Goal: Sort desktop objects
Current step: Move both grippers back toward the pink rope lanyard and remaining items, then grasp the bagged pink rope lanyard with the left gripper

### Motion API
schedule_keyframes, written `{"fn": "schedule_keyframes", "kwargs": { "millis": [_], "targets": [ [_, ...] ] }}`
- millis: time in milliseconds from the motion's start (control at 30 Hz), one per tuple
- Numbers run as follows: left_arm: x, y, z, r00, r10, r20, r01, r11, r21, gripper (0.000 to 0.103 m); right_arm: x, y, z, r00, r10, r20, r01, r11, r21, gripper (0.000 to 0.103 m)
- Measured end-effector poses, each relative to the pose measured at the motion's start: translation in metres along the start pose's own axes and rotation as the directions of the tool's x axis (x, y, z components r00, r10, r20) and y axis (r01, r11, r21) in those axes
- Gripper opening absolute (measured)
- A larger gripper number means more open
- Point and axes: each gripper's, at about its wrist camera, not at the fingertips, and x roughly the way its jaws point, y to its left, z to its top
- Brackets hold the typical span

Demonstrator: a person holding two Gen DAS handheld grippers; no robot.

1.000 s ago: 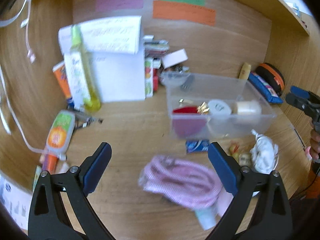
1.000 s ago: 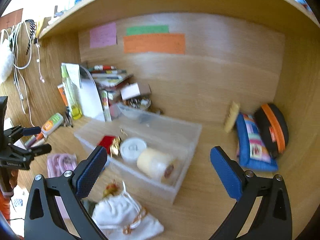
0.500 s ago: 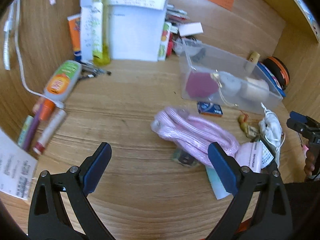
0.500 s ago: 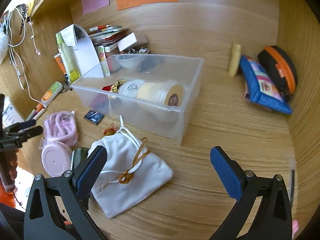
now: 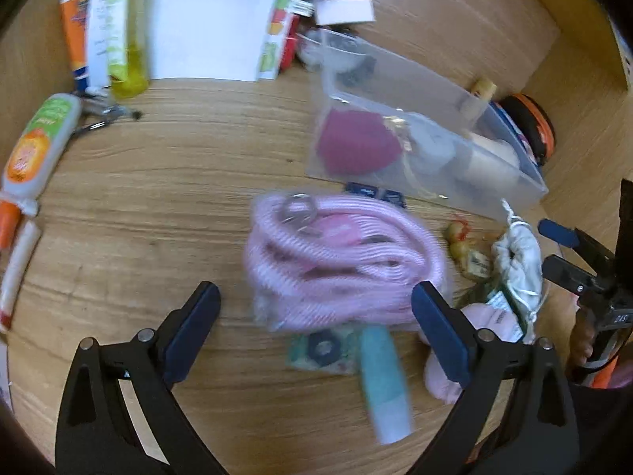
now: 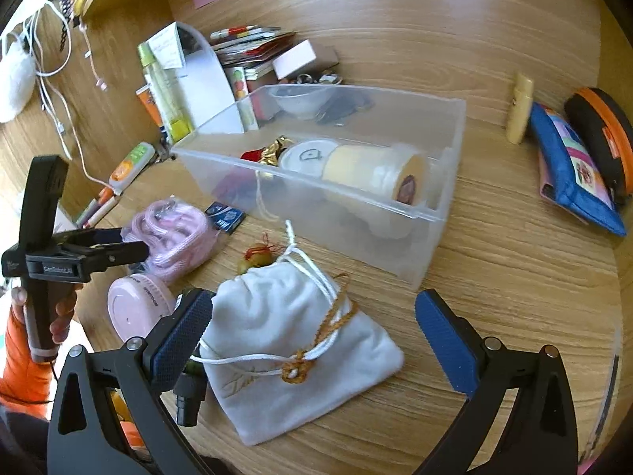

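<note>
A clear plastic bin [image 6: 431, 213] holds a tape roll [image 6: 376, 170], a white lid and a red item; it also shows in the left wrist view [image 5: 510, 174]. A bagged coil of pink rope [image 5: 340, 261] lies on the desk just ahead of my open, empty left gripper [image 5: 314, 328]; it also shows in the right wrist view [image 6: 170, 233]. A white drawstring pouch [image 6: 292, 348] lies between the jaws of my open right gripper [image 6: 312, 332], touching nothing I can see. A round pink case [image 6: 138, 312] and a teal tube [image 5: 383, 380] lie nearby.
A blue pouch [image 6: 573, 174], an orange-black case [image 6: 605, 134] and a yellow tube [image 6: 520, 107] lie at the right. Bottles, papers and books [image 5: 205, 16] stand at the back left. A glue tube [image 5: 35, 146] and pens lie at the left. A small blue card [image 6: 225, 217] lies by the bin.
Both grippers have tilted down and come nearer the desk. The pink rope now sits just ahead of the left jaws, the white pouch between the right jaws. Both stay open.
</note>
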Motion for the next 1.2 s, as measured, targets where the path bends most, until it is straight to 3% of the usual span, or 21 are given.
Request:
{"fn": "schedule_keyframes", "kwargs": {
  "millis": [200,400,500,567,733,1000,1200],
  "targets": [
    [0.013,-0.015,0.009,1.000,0.015,-0.003,-0.014,0.998,0.056,0.098,-0.007,0.016,0.007,0.999,0.005,0.050,-0.001,0.997,-0.072,0.097],
    [0.016,-0.014,0.014,0.998,0.051,0.022,-0.052,0.996,0.074,0.098,0.000,0.041,0.026,0.998,0.042,0.045,-0.034,0.985,-0.171,0.077],
    [0.016,-0.015,0.014,0.998,0.049,0.025,-0.051,0.993,0.104,0.088,0.016,0.057,0.032,0.999,0.050,-0.004,-0.050,0.971,-0.234,0.068],
    [0.015,-0.016,0.014,0.999,0.049,0.020,-0.051,0.991,0.124,0.082,0.032,0.063,0.036,0.996,0.054,-0.065,-0.069,0.965,-0.254,0.055],
    [0.015,-0.014,0.016,0.999,0.038,0.015,-0.040,0.987,0.158,0.075,0.062,0.060,0.040,0.981,0.040,-0.191,-0.087,0.966,-0.244,0.048],
    [0.006,-0.004,0.015,1.000,-0.015,0.027,0.011,0.990,0.140,0.060,0.076,0.057,0.041,0.965,-0.009,-0.263,-0.066,0.959,-0.274,0.040],
    [-0.008,0.002,0.017,0.999,-0.014,0.038,0.009,0.990,0.142,0.052,0.088,0.058,0.039,0.957,-0.029,-0.288,-0.059,0.954,-0.293,0.026]
  ]
}}
